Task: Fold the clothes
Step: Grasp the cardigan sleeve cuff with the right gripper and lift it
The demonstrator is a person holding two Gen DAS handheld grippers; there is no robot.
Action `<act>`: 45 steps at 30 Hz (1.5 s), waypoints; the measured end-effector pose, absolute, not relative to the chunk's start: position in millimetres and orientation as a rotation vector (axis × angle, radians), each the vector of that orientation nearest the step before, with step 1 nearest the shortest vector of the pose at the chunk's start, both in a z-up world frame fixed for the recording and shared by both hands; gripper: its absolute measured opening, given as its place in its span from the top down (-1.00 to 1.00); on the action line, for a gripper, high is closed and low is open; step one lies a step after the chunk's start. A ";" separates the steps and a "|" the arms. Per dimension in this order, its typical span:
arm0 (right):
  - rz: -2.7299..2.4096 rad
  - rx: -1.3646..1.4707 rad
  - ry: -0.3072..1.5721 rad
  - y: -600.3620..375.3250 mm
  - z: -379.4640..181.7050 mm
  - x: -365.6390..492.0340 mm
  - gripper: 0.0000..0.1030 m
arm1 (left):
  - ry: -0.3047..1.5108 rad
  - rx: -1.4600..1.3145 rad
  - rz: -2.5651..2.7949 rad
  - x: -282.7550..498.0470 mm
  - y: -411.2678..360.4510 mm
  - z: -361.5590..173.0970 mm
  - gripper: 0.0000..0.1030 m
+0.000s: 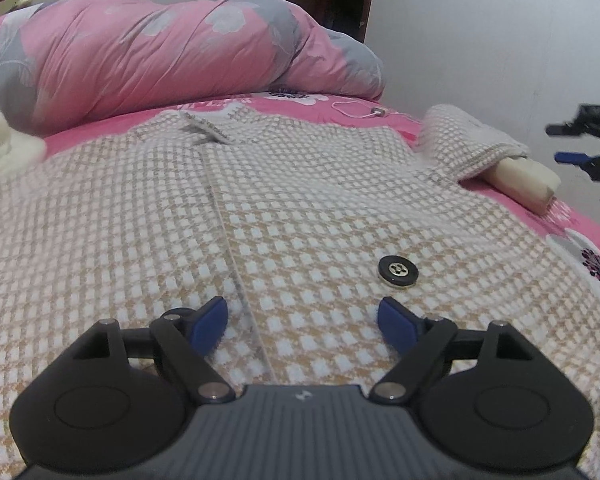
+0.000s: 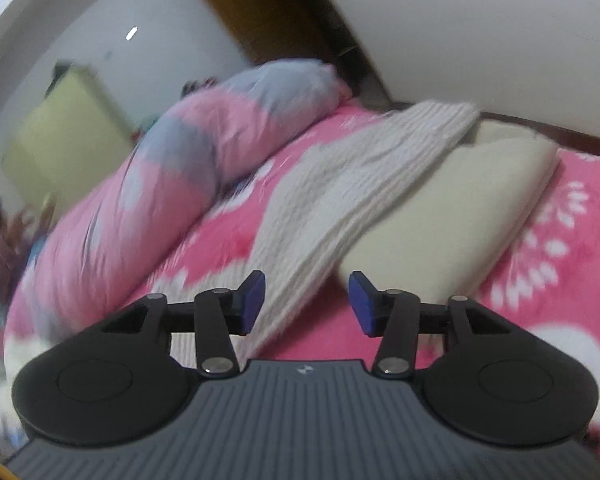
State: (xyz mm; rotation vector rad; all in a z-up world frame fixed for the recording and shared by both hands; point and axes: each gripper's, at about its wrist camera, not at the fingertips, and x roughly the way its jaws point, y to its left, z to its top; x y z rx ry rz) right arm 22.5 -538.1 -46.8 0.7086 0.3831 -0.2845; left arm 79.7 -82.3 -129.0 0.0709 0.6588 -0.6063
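Our left tool (image 1: 302,320) and right tool (image 2: 307,304) gape empty; coat (image 1: 300,208) lies flat, sleeve (image 2: 340,200) unfolded beside it.

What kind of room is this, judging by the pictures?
Most likely a bedroom: a bed with a pink floral sheet, a rolled pink and grey duvet, and a checked coat spread out for folding.

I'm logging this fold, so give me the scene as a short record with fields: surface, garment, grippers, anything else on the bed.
surface: bed with pink floral sheet
garment: checked coat spread flat, black button showing
sleeve: lying to the side, cream lining out
left gripper: open over coat, holding nothing
right gripper: open by sleeve, holding nothing
also on bed: pink duvet, white cable
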 end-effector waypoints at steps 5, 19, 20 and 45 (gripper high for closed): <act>-0.407 0.864 0.323 -611.5 -54.9 55.8 0.03 | 0.655 0.054 -0.614 79.6 -79.5 -130.2 -0.64; -0.568 1.017 0.354 -739.9 -112.6 143.7 0.03 | 0.639 0.062 -0.621 78.6 -80.3 -133.3 -0.70; -0.559 0.998 0.340 -739.3 -112.1 145.2 0.10 | 0.639 0.064 -0.621 78.5 -80.4 -133.4 -0.70; -0.509 0.699 0.094 -625.7 58.0 86.2 0.78 | 0.643 0.048 -0.633 80.7 -77.4 -134.5 -0.71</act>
